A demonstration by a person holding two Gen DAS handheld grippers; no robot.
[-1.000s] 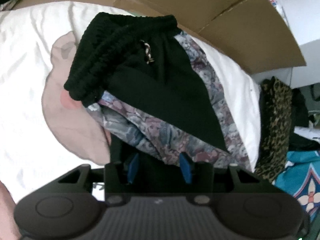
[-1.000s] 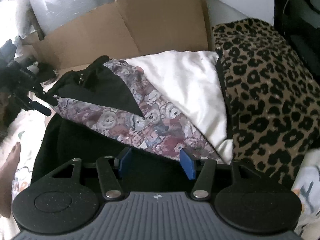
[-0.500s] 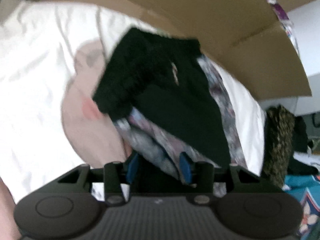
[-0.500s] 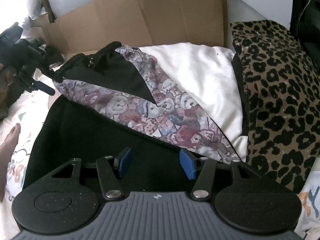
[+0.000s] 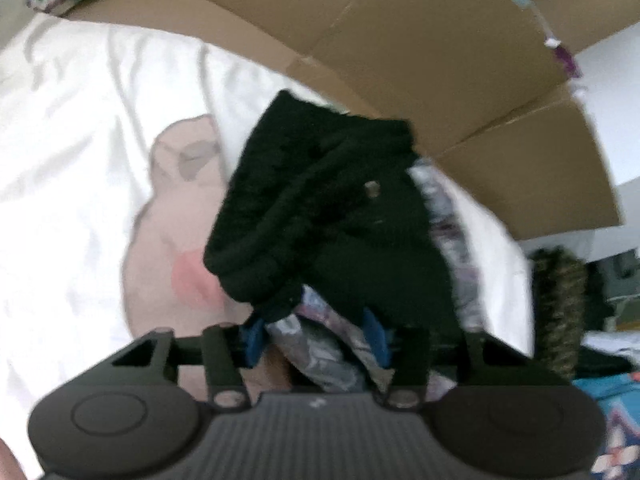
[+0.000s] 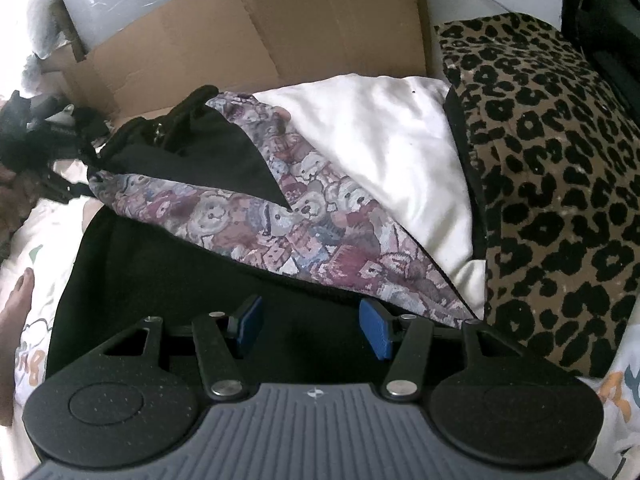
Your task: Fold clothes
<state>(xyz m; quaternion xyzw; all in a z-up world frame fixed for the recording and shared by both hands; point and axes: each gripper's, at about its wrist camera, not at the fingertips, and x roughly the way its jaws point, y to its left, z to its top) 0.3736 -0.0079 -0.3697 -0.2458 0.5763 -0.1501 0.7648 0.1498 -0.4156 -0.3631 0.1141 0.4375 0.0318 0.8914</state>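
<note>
A black garment with a bear-print side (image 6: 280, 220) lies on the bed, one flap folded over diagonally. Its thick ribbed waistband (image 5: 304, 208) is bunched just beyond my left gripper (image 5: 314, 340). The left jaws are closing, with bear-print and black fabric filling the gap between the blue pads. In the right wrist view that gripper (image 6: 82, 168) holds the flap's left corner. My right gripper (image 6: 310, 328) stands open low over the garment's flat black part, its pads apart from each other.
A flattened cardboard box (image 6: 260, 28) stands behind the bed. A leopard-print cloth (image 6: 552, 184) lies on the right, beside a white pillow (image 6: 392, 140). The white sheet (image 5: 80, 140) has a pink pig print. A person's bare foot (image 6: 20, 312) rests at the left edge.
The left gripper has swung and dropped with the garment's edge between its pads; the waistband now sits nearer them, more central. The right gripper has stayed put.
</note>
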